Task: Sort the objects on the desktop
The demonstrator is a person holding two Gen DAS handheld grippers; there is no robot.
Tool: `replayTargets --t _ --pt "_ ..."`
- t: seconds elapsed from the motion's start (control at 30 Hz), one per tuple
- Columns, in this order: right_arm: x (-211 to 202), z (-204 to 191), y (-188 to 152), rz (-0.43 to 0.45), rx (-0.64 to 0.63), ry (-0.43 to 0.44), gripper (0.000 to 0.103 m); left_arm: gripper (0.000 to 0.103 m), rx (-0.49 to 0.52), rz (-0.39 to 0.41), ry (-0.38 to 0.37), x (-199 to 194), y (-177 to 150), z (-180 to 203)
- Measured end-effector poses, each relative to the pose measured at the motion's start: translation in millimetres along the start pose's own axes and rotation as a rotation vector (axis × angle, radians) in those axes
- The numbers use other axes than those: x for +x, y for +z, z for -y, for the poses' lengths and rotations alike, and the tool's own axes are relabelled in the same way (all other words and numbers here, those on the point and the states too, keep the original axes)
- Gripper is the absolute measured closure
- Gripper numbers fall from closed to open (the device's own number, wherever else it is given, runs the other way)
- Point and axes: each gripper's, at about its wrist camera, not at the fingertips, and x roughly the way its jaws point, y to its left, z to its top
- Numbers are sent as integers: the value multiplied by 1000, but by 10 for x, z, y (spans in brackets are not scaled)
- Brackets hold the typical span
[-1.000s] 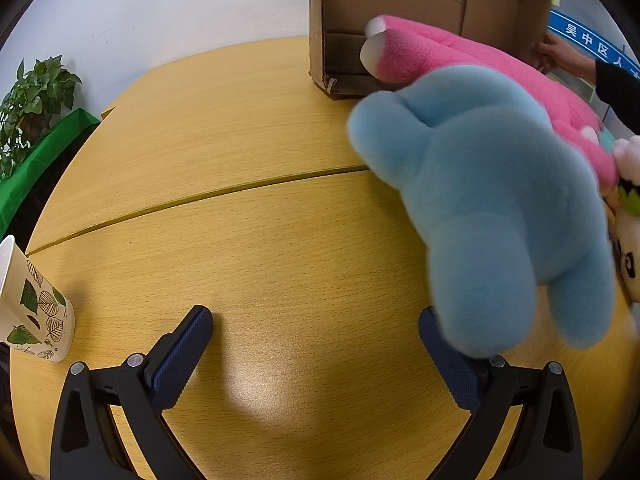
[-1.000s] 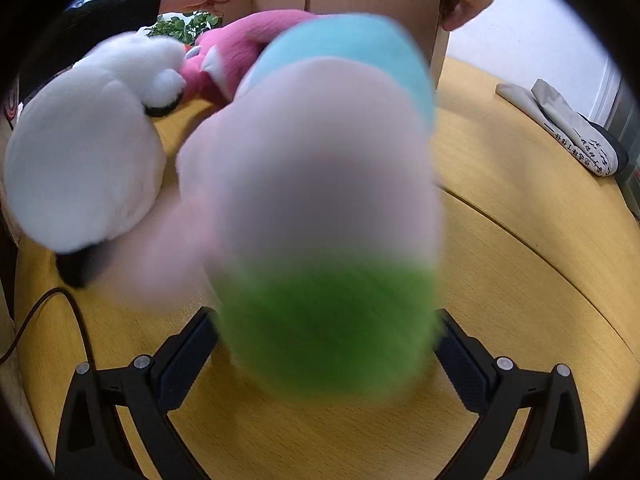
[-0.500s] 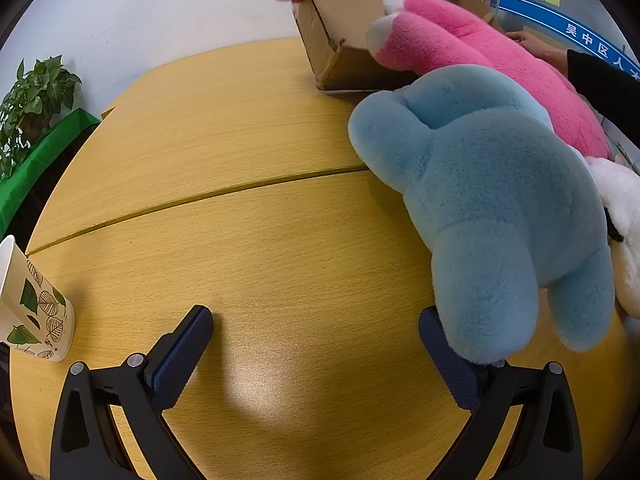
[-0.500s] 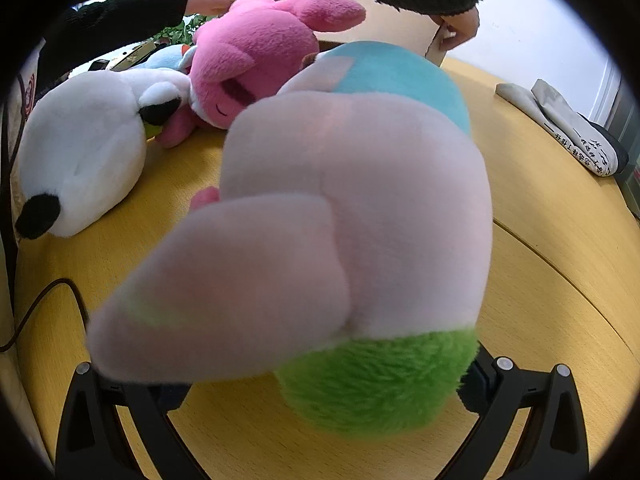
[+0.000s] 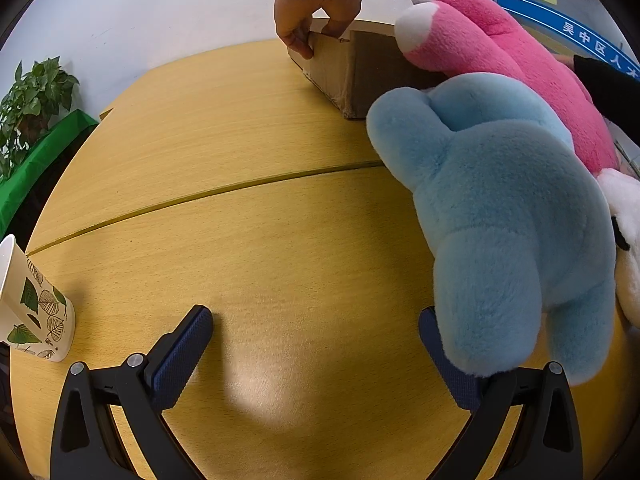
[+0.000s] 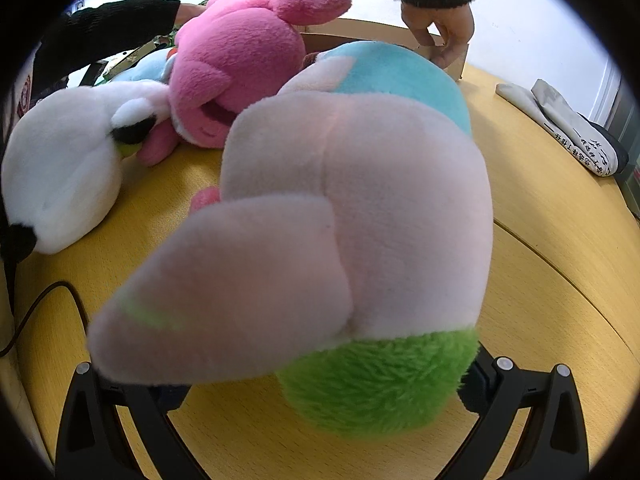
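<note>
The plush toys lie in a heap on the wooden surface (image 5: 248, 152), so from where things stand the sorting is only at its opening step: picking the first toy to grab. The left tool (image 5: 316, 344) hangs low over bare wood with its jaws spread wide and nothing between them; its right-hand finger is just at the blue plush toy's (image 5: 516, 216) hanging leg, though I cannot tell whether they touch. Behind the blue one lies a pink plush rabbit (image 5: 512, 60), and a bare hand (image 5: 308, 20) grips the corner of a cardboard box (image 5: 352, 68) at the far side, which looks like the place the toys are meant to go. On the other side, the right tool (image 6: 320, 388) has a pale pink, green and blue plush toy (image 6: 352, 200) filling the space in front of it; the fur hides both fingertips, so I cannot tell whether it is clamped or merely nudged up against the toy. A white plush toy (image 6: 64, 168) sits off to its left. A leaf-print paper cup (image 5: 32, 304) stands near the left tool. The next move, I judge, calls for closing firmly on a limb rather than the fat body, then carrying it to the box.
</note>
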Motion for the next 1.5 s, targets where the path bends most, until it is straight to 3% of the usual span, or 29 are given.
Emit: replayTargets --t 1.5 --pt "103 137 121 -1 4 3 0 0 1 -3 0 -91 -74 30"
